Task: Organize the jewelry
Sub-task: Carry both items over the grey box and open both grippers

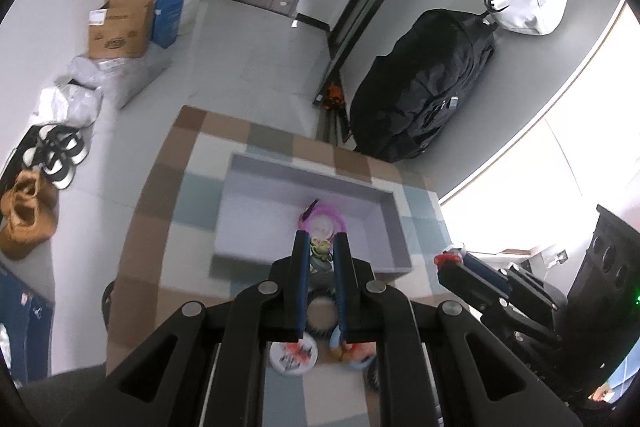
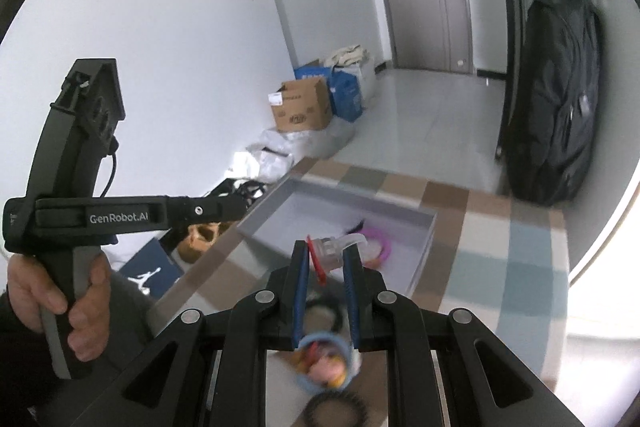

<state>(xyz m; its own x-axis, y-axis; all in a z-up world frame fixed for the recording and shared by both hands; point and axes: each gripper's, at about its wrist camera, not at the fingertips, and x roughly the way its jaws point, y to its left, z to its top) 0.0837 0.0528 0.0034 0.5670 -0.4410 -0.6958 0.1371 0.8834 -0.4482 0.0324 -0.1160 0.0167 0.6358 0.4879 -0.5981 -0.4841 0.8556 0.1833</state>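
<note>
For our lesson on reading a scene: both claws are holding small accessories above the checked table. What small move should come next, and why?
Probably carry the right claw forward over the grey tray and lower it there before opening. It is shut on a clear and red clip that hangs short of the tray, where a pink ring already lies. The left claw, shut on a small green piece, could follow.

Tray point(image 1: 376, 227) floor mostly bare on its left half; pink ring point(image 1: 338, 221) sits toward the right-centre. Tray walls low, open from above. Near edge of the checkered table point(image 1: 160, 211) is cluttered: round disc point(image 1: 294, 357), blue ring with trinkets point(image 2: 322, 363), black toothed ring point(image 2: 336, 409). Table's right side point(image 2: 520, 267) clear. Left gripper point(image 2: 236, 205) stands off the tray's left wall.
</note>
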